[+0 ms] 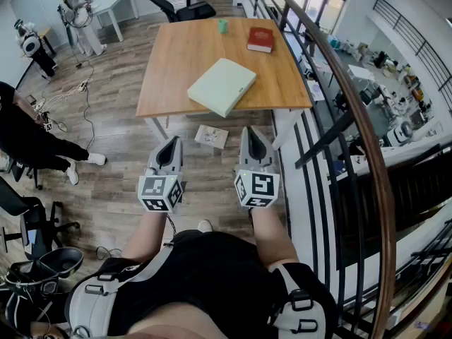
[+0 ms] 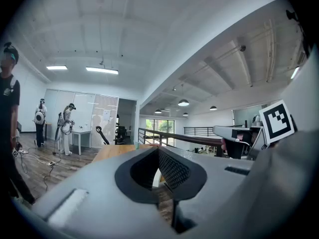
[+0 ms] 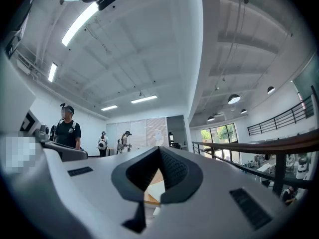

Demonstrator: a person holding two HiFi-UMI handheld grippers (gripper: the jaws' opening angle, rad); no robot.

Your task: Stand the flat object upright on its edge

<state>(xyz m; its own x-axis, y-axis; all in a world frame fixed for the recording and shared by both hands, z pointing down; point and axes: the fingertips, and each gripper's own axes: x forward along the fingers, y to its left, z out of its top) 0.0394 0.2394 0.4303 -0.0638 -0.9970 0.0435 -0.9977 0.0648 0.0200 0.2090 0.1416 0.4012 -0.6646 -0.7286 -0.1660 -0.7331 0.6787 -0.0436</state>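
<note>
The flat object is a pale green slab (image 1: 222,85) that lies flat on the wooden table (image 1: 176,62), near its front edge. Both grippers hang in the air in front of the person's body, short of the table and over the floor. The left gripper (image 1: 169,141) points toward the table with its jaws pressed together and nothing in them. The right gripper (image 1: 252,131) is beside it, also shut and empty. In the left gripper view the left gripper (image 2: 158,151) shows closed jaws; in the right gripper view the right gripper (image 3: 159,151) shows the same.
A red book (image 1: 260,39) and a small green cup (image 1: 222,26) sit at the table's far end. A curved railing (image 1: 353,119) runs close on the right. A small paper item (image 1: 211,135) lies on the floor by the table. A person (image 1: 28,133) sits at the left, with office chairs (image 1: 176,6) beyond.
</note>
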